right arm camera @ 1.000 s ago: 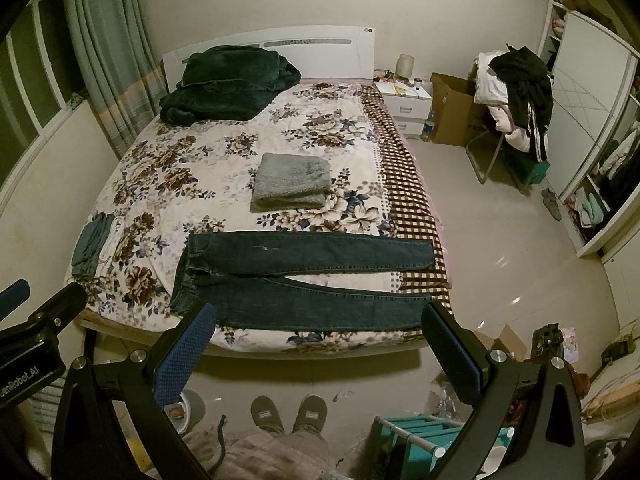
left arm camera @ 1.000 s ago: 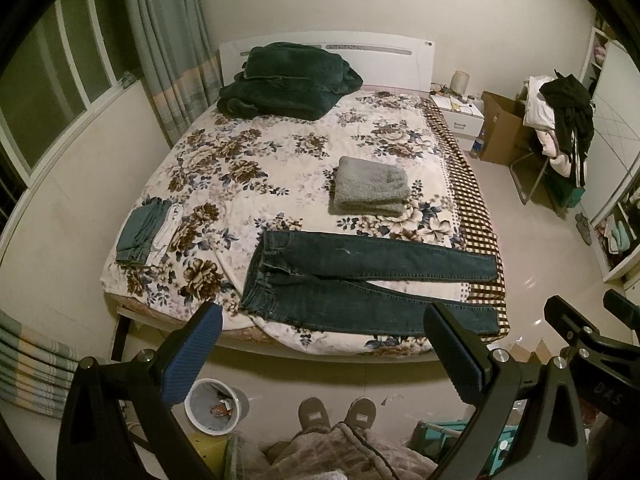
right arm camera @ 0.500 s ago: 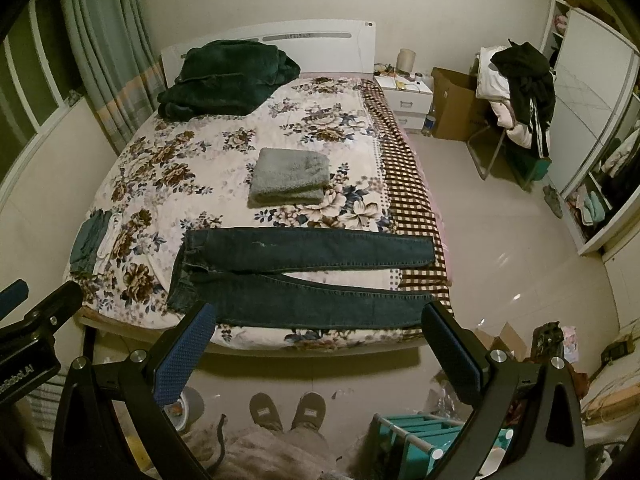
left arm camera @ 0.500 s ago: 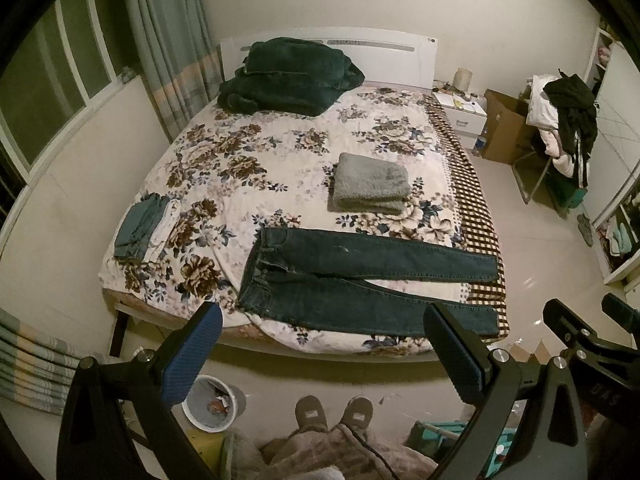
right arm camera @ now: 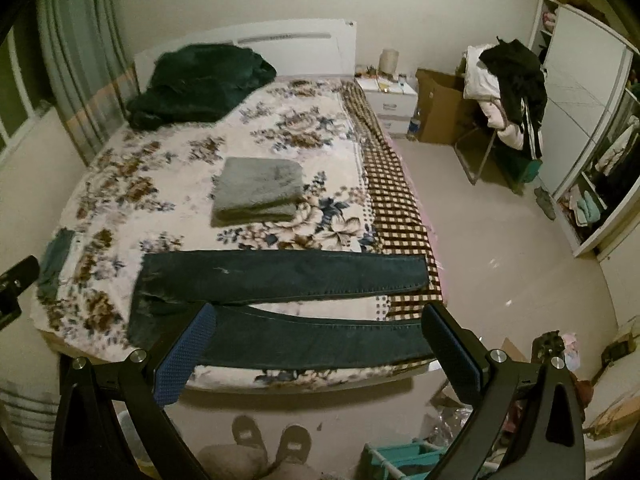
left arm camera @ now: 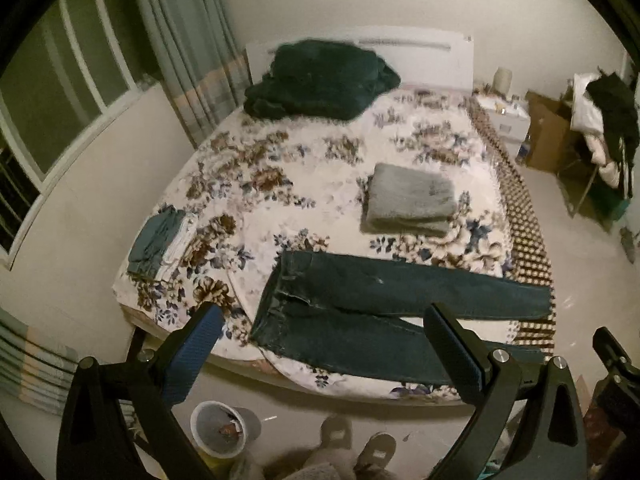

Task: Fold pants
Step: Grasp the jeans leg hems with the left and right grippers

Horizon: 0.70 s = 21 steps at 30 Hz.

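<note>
The bed (left arm camera: 320, 184) fills the middle of both views, covered in a white floral blanket with a brown checked strip down its right edge. Its white headboard (right arm camera: 280, 46) sits at the top of the frame against the wall.

A rumpled dark green blanket (left arm camera: 320, 80) is heaped at the upper part of the bed, just below the headboard. The dark blue jeans (left arm camera: 360, 312) lie flat across the lower edge of the bed, waistband to the left of frame and both legs stretching right, the nearer leg running along the mattress edge; in the right wrist view they span the lower middle (right arm camera: 280, 280).

Above the jeans, near the centre, rests a folded grey towel (left arm camera: 412, 200). A small stack of folded teal and white clothes (left arm camera: 156, 240) sits at the bed's left edge.

On the right of the frame stands a chair piled with clothing (right arm camera: 508, 80), with a cardboard box (right arm camera: 440, 108) and a white nightstand (right arm camera: 390, 98) beside it. A bin (left arm camera: 218, 430) stands on the floor at lower left, by the person's slippers (left arm camera: 356, 440).

The left gripper (left arm camera: 324, 354) hangs above the near edge of the bed, its fingers spread wide and grasping nothing. The right gripper (right arm camera: 316, 354) is likewise released, well clear of the denim.
</note>
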Tool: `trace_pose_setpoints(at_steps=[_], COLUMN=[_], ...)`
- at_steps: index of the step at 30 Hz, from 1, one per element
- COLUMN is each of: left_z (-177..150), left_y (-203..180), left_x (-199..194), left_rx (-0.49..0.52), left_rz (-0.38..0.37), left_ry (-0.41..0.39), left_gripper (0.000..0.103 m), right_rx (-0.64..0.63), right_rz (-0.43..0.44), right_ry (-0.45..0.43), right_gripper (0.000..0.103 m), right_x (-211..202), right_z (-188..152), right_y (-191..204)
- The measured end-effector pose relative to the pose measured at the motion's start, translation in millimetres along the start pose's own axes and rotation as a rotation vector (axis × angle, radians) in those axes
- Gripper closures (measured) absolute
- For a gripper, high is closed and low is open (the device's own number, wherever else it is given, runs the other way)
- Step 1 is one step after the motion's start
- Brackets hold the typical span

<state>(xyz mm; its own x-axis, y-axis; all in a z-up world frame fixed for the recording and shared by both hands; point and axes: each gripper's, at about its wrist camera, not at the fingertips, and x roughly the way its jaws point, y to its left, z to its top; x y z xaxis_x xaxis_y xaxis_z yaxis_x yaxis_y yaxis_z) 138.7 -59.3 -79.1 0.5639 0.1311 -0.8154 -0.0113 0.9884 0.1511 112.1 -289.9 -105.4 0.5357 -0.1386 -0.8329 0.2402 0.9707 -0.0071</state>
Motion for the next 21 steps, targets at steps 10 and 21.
trace_pose_setpoints(at_steps=[10,21], left_z=[56.6,66.6], left_y=[-40.5,-110.8], left_x=[171.5,410.8], left_rx=[0.093,0.353], left_rz=[0.005,0.0], left_ry=[0.138,0.291], left_gripper=[0.0,0.0], right_rx=[-0.002,-0.143], right_rz=[-0.048,-0.143], right_ry=[0.19,0.447], right_gripper=[0.0,0.0], right_x=[225.7,544.7], right_z=[54.5,86.2], right_y=[14.2,56.7])
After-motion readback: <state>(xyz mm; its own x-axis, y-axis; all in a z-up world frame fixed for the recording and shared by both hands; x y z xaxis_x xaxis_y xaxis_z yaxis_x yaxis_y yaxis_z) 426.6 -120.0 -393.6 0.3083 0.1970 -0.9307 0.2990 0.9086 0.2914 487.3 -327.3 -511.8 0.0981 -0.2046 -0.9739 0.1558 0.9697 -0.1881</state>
